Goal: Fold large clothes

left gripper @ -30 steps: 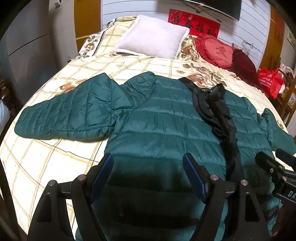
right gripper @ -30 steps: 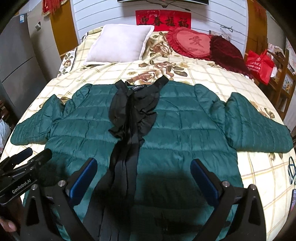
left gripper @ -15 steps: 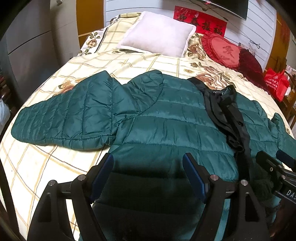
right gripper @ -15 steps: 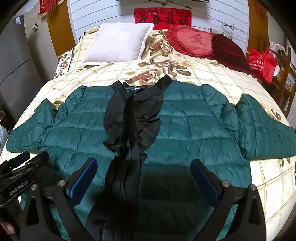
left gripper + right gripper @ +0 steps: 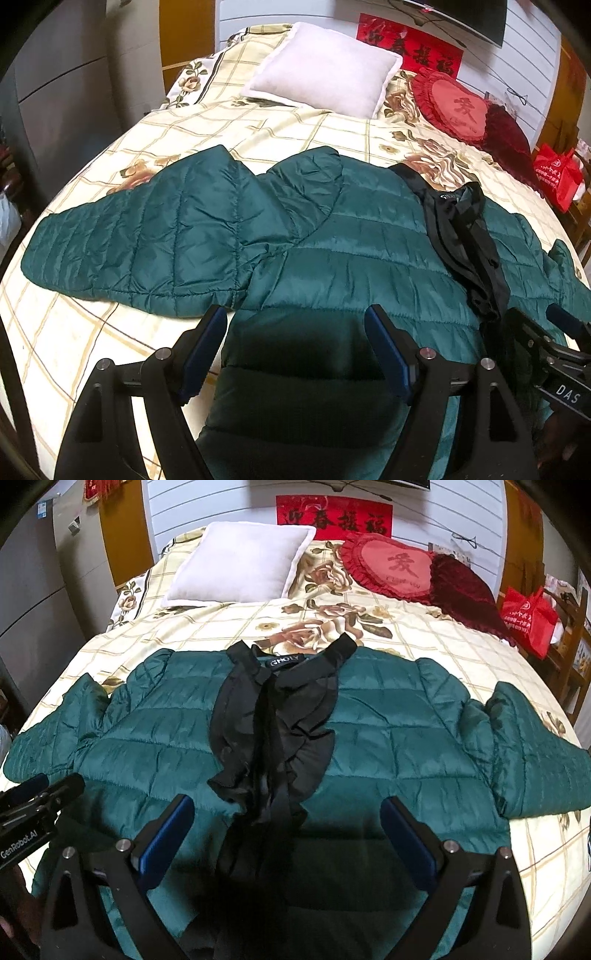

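A dark green quilted puffer jacket (image 5: 354, 258) lies spread flat on the bed, sleeves out to both sides; it also shows in the right wrist view (image 5: 399, 738). Its black lining and collar (image 5: 273, 731) run down the middle. My left gripper (image 5: 295, 332) is open and empty, hovering over the jacket's lower left part near the left sleeve (image 5: 140, 243). My right gripper (image 5: 286, 827) is open and empty, over the jacket's lower middle above the black strip. The right sleeve (image 5: 535, 746) lies out to the right.
The bed has a cream checked floral cover (image 5: 369, 627). A white pillow (image 5: 240, 565), a red heart cushion (image 5: 391, 568) and a dark red cushion (image 5: 465, 590) lie at the head. A red bag (image 5: 528, 616) sits at the right, a grey cabinet (image 5: 55, 110) at the left.
Both grippers have moved forward and lower over the jacket, which now looks closer. Both stay open. The jacket has not moved.
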A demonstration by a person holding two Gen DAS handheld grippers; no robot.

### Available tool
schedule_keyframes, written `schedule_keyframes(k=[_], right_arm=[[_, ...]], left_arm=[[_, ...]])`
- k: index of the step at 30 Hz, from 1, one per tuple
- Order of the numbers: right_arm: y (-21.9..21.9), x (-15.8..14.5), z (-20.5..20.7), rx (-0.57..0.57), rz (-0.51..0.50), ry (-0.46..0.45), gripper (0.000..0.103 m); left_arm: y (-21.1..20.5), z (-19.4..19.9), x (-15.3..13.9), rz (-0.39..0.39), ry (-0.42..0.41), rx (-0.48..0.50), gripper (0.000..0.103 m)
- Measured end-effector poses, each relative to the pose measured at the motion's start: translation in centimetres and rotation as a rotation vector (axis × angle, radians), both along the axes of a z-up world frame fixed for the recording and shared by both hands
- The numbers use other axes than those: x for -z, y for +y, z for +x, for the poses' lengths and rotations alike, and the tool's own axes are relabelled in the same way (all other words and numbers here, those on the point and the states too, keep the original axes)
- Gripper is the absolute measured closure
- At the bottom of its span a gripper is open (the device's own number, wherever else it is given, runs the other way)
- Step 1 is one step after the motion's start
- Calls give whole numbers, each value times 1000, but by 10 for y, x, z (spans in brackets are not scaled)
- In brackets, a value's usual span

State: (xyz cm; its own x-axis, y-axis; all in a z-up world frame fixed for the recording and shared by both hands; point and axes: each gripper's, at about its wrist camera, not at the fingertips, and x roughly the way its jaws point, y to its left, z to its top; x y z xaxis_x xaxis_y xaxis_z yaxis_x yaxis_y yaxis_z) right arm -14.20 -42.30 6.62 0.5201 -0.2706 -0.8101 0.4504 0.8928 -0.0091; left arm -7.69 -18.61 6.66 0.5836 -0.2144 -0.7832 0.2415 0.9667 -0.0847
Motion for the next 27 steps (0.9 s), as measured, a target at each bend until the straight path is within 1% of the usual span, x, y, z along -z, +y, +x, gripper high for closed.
schedule_keyframes(k=[7,12,17,23,27], right_arm=[[1,7,8,-7,-2,11,1],[3,7,8,-21,1,14,1],[3,4,7,-30,-2,10,1],[4,2,7,-47,-4,16,1],[6,2,8,-54,5,21,1]], left_arm=[[19,13,-4,-7,-5,-42,44],[59,32,-7,-45,6,-109,44],[126,56,-3,-55,26,-260,44],[228,84,5,-79,57,-507,44],[279,87,14,-102,51,-649,44]])
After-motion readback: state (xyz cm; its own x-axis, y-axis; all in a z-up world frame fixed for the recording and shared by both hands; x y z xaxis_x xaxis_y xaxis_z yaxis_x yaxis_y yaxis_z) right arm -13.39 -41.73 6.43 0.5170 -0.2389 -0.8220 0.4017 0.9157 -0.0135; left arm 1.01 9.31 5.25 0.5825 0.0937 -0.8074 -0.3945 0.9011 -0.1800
